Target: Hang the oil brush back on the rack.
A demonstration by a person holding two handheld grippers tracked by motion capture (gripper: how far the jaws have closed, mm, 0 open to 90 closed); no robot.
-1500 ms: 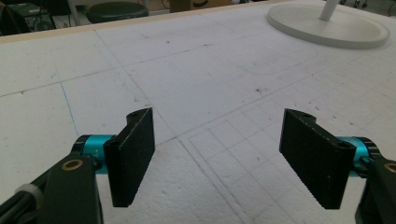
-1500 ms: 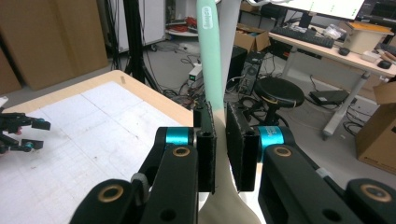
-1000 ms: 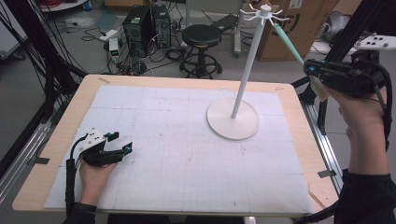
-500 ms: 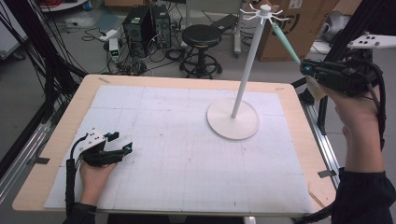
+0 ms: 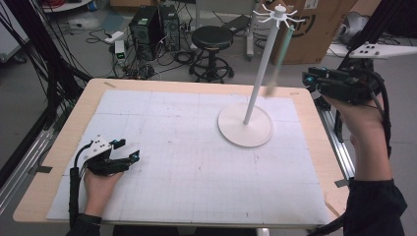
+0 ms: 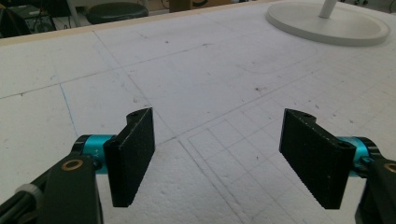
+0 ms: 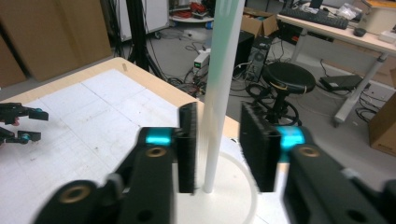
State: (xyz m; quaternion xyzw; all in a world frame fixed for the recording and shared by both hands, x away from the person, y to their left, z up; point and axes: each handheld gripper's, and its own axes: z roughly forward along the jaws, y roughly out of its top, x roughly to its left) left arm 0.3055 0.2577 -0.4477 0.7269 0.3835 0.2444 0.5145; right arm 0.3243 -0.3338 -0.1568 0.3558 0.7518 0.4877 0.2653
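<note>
Between right claw (image 7: 217,149) pads, blurred green stick (image 7: 223,56); overhead, hanging free.

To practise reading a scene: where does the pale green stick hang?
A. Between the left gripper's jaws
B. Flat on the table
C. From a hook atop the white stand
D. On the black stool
C: the pale green stick dangles from the white stand, off the table.

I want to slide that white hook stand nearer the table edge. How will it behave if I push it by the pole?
Probably tippy if pushed high: the white stand has a tall, thin pole. Its wide flat base should resist tipping, so a low push likely slides it. The pale green stick hanging from a top hook looks blurred, so it would probably swing.
</note>
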